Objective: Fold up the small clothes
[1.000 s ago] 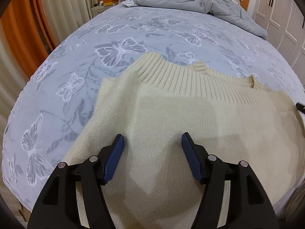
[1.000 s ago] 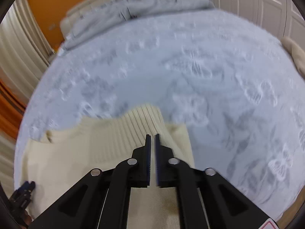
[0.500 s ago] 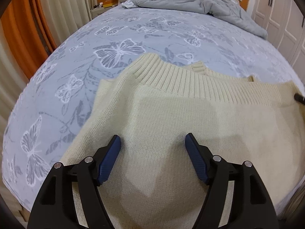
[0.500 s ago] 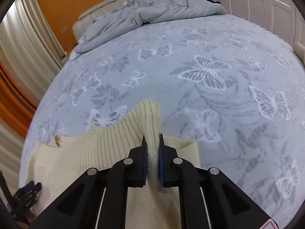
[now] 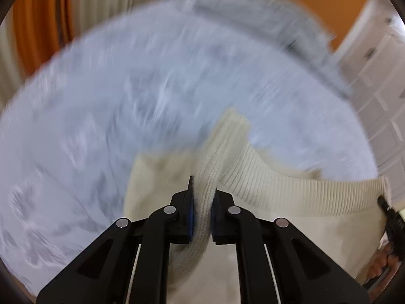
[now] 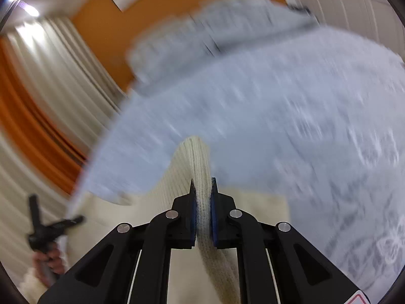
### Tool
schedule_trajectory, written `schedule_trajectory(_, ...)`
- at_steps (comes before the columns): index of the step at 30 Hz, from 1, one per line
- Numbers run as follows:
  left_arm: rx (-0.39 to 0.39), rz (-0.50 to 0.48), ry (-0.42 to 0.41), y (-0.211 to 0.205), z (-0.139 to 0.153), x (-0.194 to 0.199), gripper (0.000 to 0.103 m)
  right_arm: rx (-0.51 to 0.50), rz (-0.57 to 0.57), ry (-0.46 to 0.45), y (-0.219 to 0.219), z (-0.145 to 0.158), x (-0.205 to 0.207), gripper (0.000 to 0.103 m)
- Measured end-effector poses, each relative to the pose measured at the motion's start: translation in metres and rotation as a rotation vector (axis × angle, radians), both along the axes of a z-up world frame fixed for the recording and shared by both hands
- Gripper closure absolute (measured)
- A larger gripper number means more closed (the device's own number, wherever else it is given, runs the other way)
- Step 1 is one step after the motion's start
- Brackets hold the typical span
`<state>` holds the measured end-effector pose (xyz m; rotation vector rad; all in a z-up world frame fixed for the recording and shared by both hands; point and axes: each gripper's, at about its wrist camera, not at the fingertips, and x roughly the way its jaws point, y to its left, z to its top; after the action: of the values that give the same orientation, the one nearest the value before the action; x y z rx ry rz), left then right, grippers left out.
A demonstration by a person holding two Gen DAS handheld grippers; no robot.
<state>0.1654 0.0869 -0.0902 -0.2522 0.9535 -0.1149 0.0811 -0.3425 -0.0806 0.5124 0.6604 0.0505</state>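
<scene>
Left gripper [image 5: 202, 202]: clamped on a pinch of the cream sweater [image 5: 291, 192] near its ribbed band; the jaws have just been closing, and knit is squeezed between the pads.
Right gripper [image 6: 203, 202]: closed on another pinch of the same ribbed band; the jaws narrowed a little further, with knit between them.
Sweater place: raised over the bed [image 5: 101, 116], band stretched between the two grips, body hanging below toward the cameras.
Risk, slip: the pinches look narrow and the knit is thick and springy, so a hard tug could pull the band free of one grip.
Risk, stretch: drawing the grippers apart too far would likely distort the ribbing.
Risk, skew: if one side is carried further than the other, the fold would probably land crooked or bunched.
Risk, snag: the loose lower part may drag on the bed and crumple.
Count: sweaters, one; grippers, two; beds, one; grey duvets [image 6: 227, 25], one, at the far end.
</scene>
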Motion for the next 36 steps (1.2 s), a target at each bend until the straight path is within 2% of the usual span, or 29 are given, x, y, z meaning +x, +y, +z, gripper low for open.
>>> schedule_trajectory(1, 0.03, 0.003, -0.038, -0.003, 0.01, -0.003, 0.095, -0.01, -0.015, -0.048, 0.0, 0.012, -0.007, 0.095)
schedule_trajectory(2, 0.054, 0.01, -0.047, -0.006, 0.014, 0.0, 0.095, -0.039, -0.041, -0.059, -0.002, 0.014, -0.007, 0.095)
schedule_trajectory(3, 0.078, 0.014, -0.02, -0.008, 0.007, 0.009, 0.095, -0.075, -0.072, -0.005, -0.008, 0.001, 0.003, 0.095)
schedule_trajectory(4, 0.104, 0.01, 0.033, -0.011, -0.01, 0.021, 0.094, -0.088, -0.091, 0.073, -0.015, -0.018, 0.015, 0.095)
schedule_trajectory(6, 0.135, -0.017, 0.165, -0.016, -0.049, 0.039, 0.093, -0.068, -0.119, 0.337, -0.029, -0.082, 0.042, 0.095)
schedule_trajectory(7, 0.139, -0.009, 0.21, -0.016, -0.065, 0.039, 0.09, -0.073, -0.135, 0.414, -0.03, -0.097, 0.046, 0.094)
schedule_trajectory(8, 0.121, -0.003, 0.178, -0.013, -0.06, 0.033, 0.089, -0.068, -0.135, 0.407, -0.028, -0.095, 0.046, 0.091)
schedule_trajectory(9, 0.085, -0.01, 0.13, -0.008, -0.046, 0.019, 0.087, -0.093, -0.129, 0.341, -0.022, -0.079, 0.041, 0.085)
schedule_trajectory(11, 0.051, -0.002, 0.092, 0.002, -0.025, -0.001, 0.075, -0.189, -0.141, 0.25, -0.009, -0.05, 0.028, 0.082)
schedule_trajectory(13, 0.049, 0.028, 0.043, 0.023, -0.002, -0.029, 0.048, -0.24, -0.136, 0.193, 0.009, -0.029, 0.009, 0.082)
schedule_trajectory(15, 0.044, 0.066, 0.054, 0.045, 0.009, -0.057, 0.038, -0.192, -0.08, 0.178, 0.032, -0.021, -0.005, 0.082)
schedule_trajectory(18, -0.03, 0.053, 0.128, 0.071, 0.0, -0.077, 0.038, -0.127, 0.058, 0.189, 0.081, -0.025, -0.022, 0.082)
schedule_trajectory(20, -0.095, 0.02, 0.175, 0.081, -0.012, -0.093, 0.037, -0.124, 0.163, 0.213, 0.121, -0.035, -0.031, 0.082)
schedule_trajectory(21, -0.11, 0.02, 0.192, 0.084, -0.017, -0.1, 0.036, -0.127, 0.219, 0.227, 0.145, -0.042, -0.035, 0.082)
schedule_trajectory(24, -0.221, 0.017, 0.235, 0.087, -0.031, -0.105, 0.032, -0.103, 0.332, 0.279, 0.197, -0.057, -0.042, 0.083)
schedule_trajectory(26, -0.205, -0.013, 0.258, 0.077, -0.04, -0.101, 0.037, -0.099, 0.344, 0.273, 0.211, -0.058, -0.046, 0.083)
schedule_trajectory(28, -0.101, -0.08, 0.265, 0.064, -0.043, -0.1, 0.069, -0.14, 0.335, 0.28, 0.224, -0.061, -0.042, 0.084)
schedule_trajectory(29, -0.09, -0.097, 0.278, 0.061, -0.045, -0.101, 0.074, -0.168, 0.326, 0.318, 0.228, -0.071, -0.038, 0.093)
schedule_trajectory(30, -0.08, -0.096, 0.294, 0.06, -0.049, -0.102, 0.078, -0.175, 0.325, 0.35, 0.23, -0.078, -0.038, 0.096)
schedule_trajectory(32, -0.055, -0.088, 0.32, 0.06, -0.055, -0.107, 0.08, -0.146, 0.317, 0.368, 0.225, -0.084, -0.034, 0.096)
schedule_trajectory(34, -0.045, -0.092, 0.314, 0.061, -0.053, -0.11, 0.081, -0.122, 0.292, 0.384, 0.223, -0.071, -0.029, 0.096)
schedule_trajectory(36, -0.046, -0.092, 0.307, 0.063, -0.051, -0.112, 0.081, -0.131, 0.264, 0.336, 0.224, -0.052, -0.019, 0.091)
